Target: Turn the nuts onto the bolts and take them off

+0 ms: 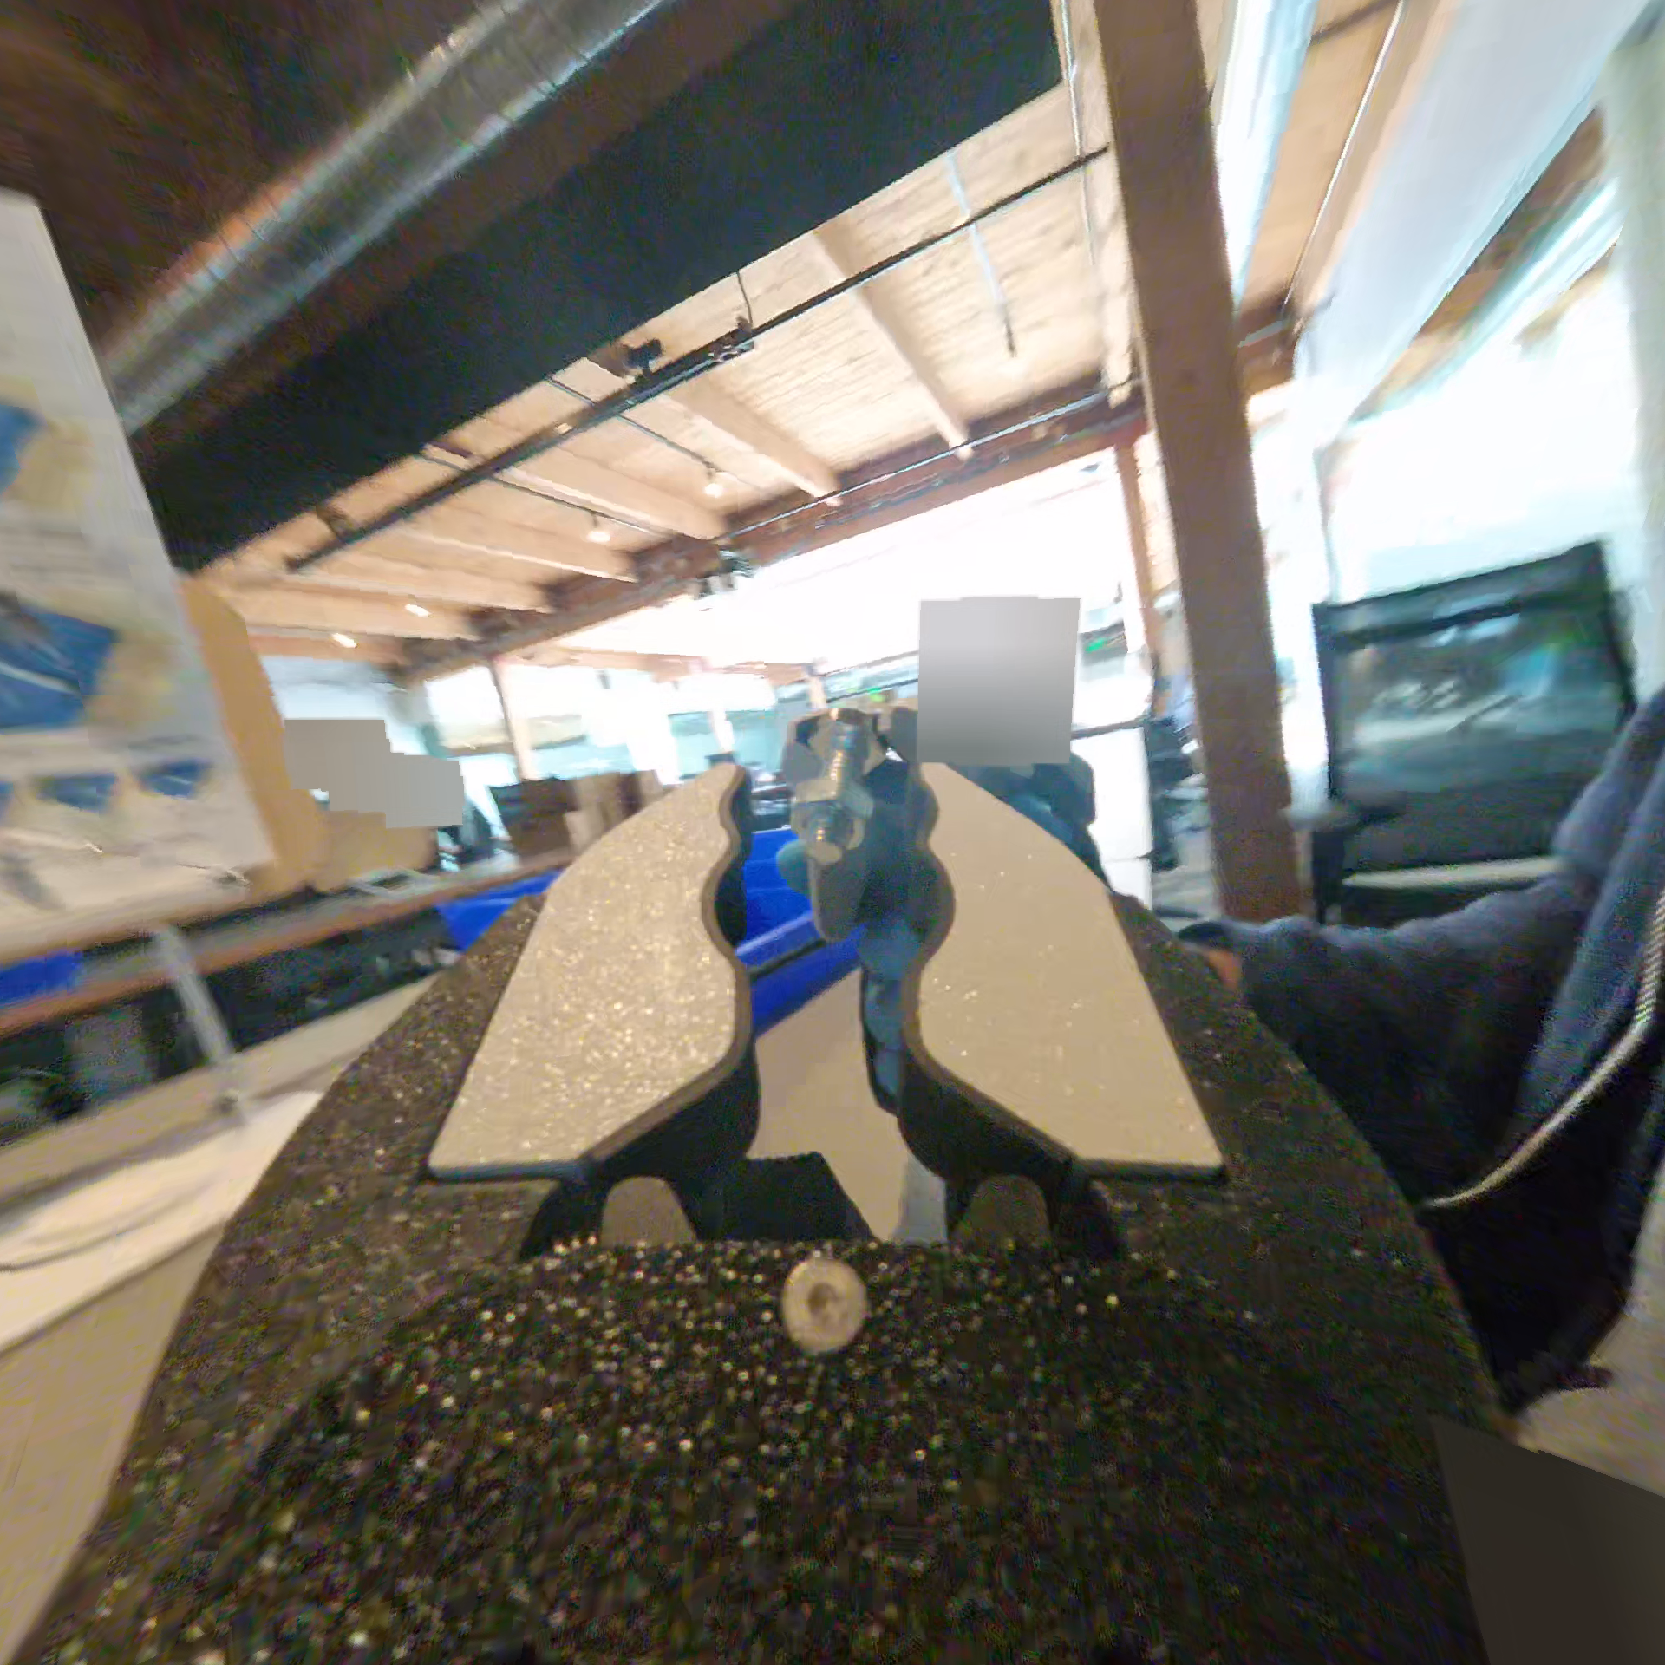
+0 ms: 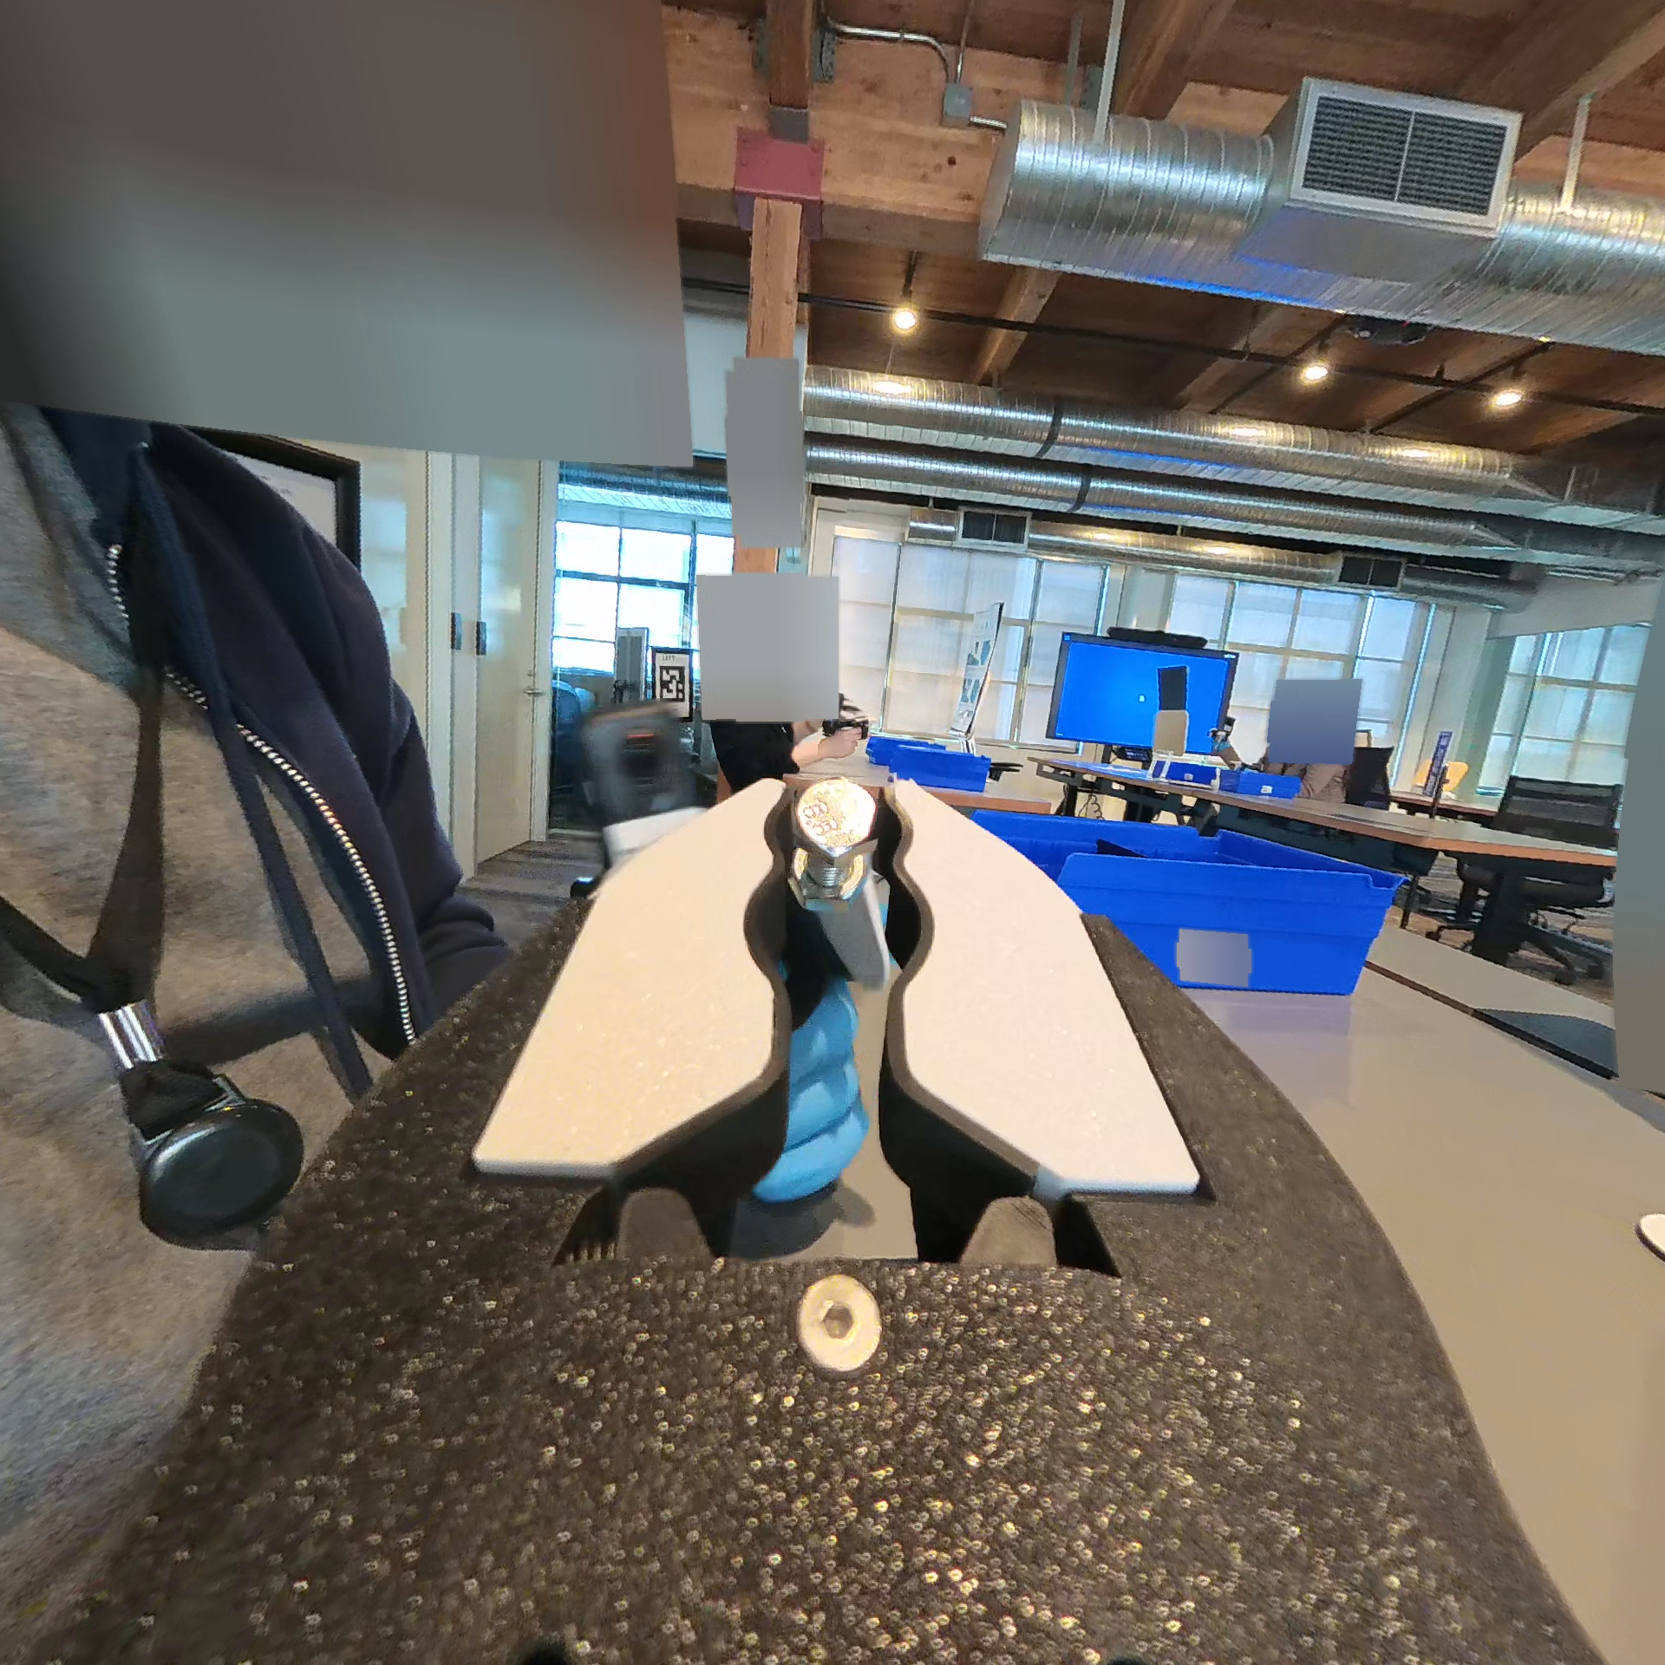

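Note:
My right gripper [image 2: 833,793] is shut on the head of a silver bolt [image 2: 833,818], held up in the air. A silver nut [image 2: 827,887] sits on the thread just under the head, and the shaft runs back between the fingers. A light blue ribbed object [image 2: 815,1081] lies below the shaft. In the left wrist view the same bolt [image 1: 831,838] with its nut [image 1: 824,793] shows just beyond my left gripper [image 1: 833,775]. The left gripper is open and empty, with its fingertips either side of the bolt and apart from it. That view is blurred.
The person's dark zip jacket is close by, at the left of the right wrist view [image 2: 270,721] and at the right of the left wrist view [image 1: 1442,1036]. Blue bins [image 2: 1216,901] stand on the grey table [image 2: 1442,1171]. A poster board [image 1: 90,631] stands at the left. People sit at far desks.

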Motion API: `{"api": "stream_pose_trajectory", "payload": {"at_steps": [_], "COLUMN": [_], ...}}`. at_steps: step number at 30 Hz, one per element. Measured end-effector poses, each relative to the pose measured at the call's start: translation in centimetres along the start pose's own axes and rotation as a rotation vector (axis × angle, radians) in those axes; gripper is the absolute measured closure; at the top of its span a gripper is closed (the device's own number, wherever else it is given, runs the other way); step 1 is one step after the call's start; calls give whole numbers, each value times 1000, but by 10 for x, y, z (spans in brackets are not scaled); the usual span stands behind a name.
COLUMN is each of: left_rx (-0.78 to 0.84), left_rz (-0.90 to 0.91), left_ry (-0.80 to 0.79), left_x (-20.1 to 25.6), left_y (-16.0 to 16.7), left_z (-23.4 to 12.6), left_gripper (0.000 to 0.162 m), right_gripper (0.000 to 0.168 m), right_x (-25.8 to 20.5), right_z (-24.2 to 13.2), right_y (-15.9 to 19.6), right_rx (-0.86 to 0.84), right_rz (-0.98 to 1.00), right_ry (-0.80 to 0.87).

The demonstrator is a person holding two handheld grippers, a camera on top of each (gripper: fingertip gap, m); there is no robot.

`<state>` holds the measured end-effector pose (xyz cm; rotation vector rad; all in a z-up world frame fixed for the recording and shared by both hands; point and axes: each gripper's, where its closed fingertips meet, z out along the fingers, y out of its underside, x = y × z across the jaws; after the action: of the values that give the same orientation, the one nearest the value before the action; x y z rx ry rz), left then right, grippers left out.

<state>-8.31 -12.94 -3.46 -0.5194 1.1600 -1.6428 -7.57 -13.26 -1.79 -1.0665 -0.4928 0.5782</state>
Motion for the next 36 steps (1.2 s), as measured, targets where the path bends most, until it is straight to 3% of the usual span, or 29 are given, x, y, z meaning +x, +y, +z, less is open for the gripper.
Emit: {"api": "stream_pose_trajectory", "payload": {"at_steps": [7, 16, 21, 27, 29, 31, 36], "left_rx": [31, -12, -35, -86, -108, -111, -53], "left_rz": [-381, -431, -300, 302, 422, 438, 206], "left_ry": [105, 215, 169, -87, -146, -160, -85], "left_x": [-8, 11, 10, 6, 4, 3, 2], "left_y": [1, 5, 6, 8, 9, 10, 5], "left_z": [-3, 0, 0, 2, 3, 4, 3], "left_gripper": [136, 140, 144, 144, 144, 140, 130], "right_gripper": [151, 151, 151, 151, 151, 151, 151], "right_x": [-2, -6, -7, -3, -2, 0, 2], "right_z": [4, 7, 8, 8, 8, 8, 4], "right_y": [1, 4, 4, 4, 4, 3, -3], "right_rx": [0, -11, -13, -13, -14, -16, 26], "right_rz": [1, 4, 2, -9, -14, -21, -6], "right_ry": [-26, -64, -68, -39, -30, -19, -12]}}
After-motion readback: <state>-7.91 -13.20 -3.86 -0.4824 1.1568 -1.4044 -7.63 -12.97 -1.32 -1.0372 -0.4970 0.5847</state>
